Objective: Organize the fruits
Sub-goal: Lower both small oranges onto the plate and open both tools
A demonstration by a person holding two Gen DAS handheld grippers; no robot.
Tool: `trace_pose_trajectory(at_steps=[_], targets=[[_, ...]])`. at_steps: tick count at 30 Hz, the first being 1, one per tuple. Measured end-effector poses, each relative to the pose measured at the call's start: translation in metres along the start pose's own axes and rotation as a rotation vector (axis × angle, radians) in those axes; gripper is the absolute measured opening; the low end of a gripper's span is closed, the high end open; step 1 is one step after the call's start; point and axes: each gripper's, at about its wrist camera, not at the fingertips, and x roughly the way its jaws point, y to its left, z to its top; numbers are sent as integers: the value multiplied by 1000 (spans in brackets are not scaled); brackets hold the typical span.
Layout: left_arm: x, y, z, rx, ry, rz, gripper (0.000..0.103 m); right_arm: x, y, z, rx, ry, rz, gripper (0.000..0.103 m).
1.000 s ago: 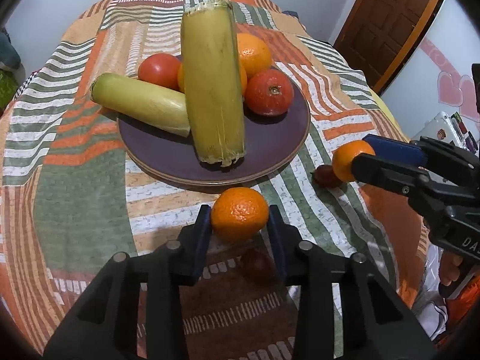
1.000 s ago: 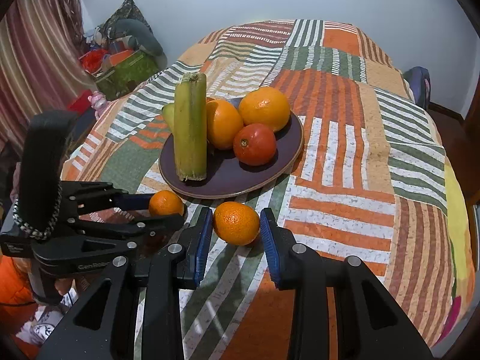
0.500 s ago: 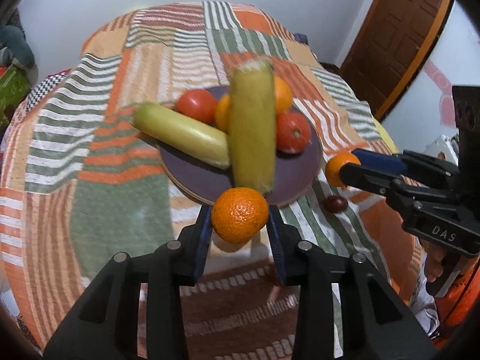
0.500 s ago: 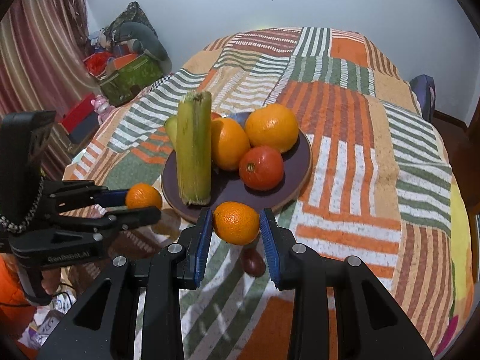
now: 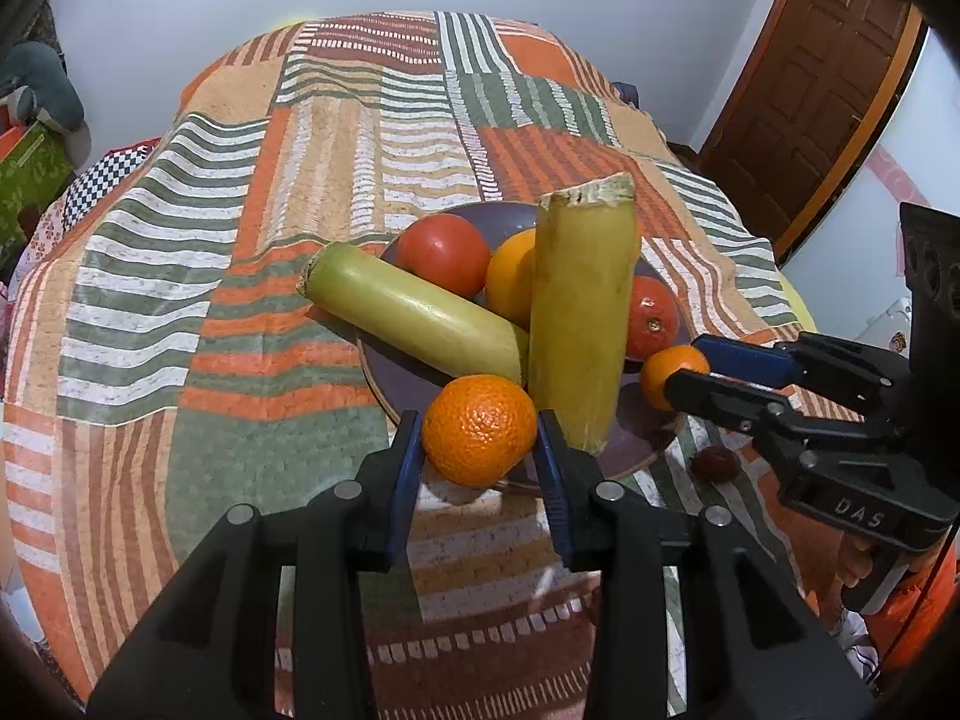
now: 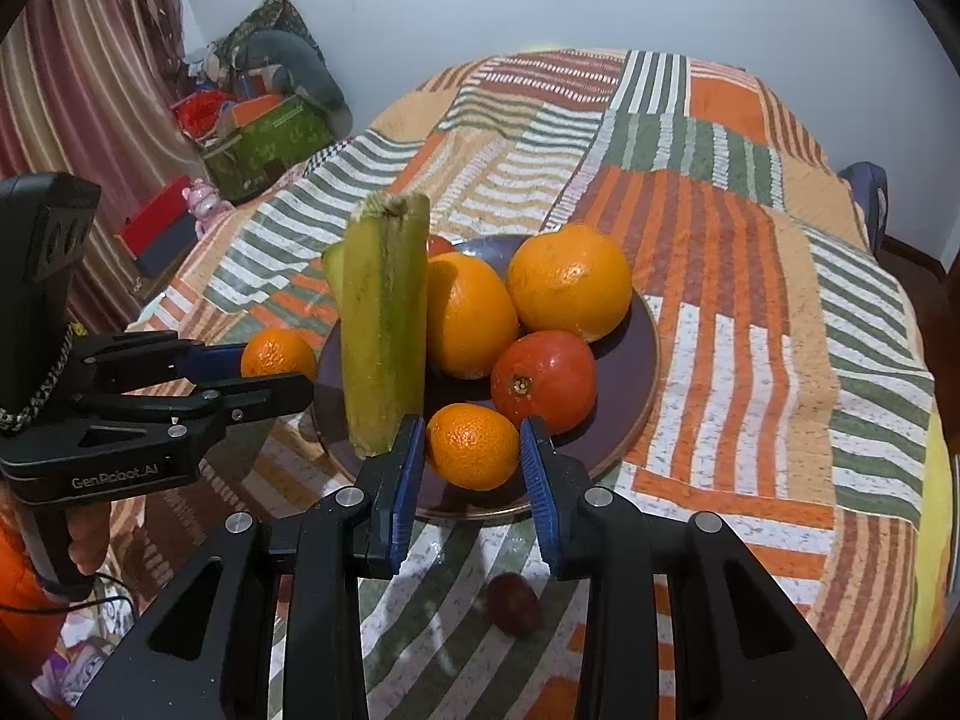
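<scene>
My left gripper [image 5: 479, 450] is shut on a mandarin [image 5: 479, 429] and holds it above the near rim of the purple plate [image 5: 390, 372]. My right gripper [image 6: 473, 465] is shut on another mandarin [image 6: 473, 447] over the plate's front edge [image 6: 624, 360]. The plate holds two corn cobs [image 5: 414, 315] [image 6: 384, 324], two oranges [image 6: 570, 282], and two tomatoes [image 5: 444, 255] [image 6: 543, 381]. Each gripper shows in the other's view: the right one [image 5: 690, 369], the left one [image 6: 282, 363].
A small dark red fruit [image 6: 513, 594] lies on the patchwork cloth [image 6: 720, 360] just before the plate; it also shows in the left wrist view [image 5: 714, 462]. A brown door [image 5: 810, 72] stands at the right. Boxes and clutter [image 6: 264, 126] sit on the floor at the left.
Both grippers have lifted their mandarins and carried them forward to the plate's near rim. The dark red fruit stays on the cloth.
</scene>
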Motion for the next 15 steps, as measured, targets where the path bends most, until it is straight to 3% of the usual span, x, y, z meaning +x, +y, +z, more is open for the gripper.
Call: trace_pose_trajectory(at_steps=[15], targets=[[24, 1, 4, -4, 31, 2, 37, 15, 0, 0, -14, 40, 10, 31]])
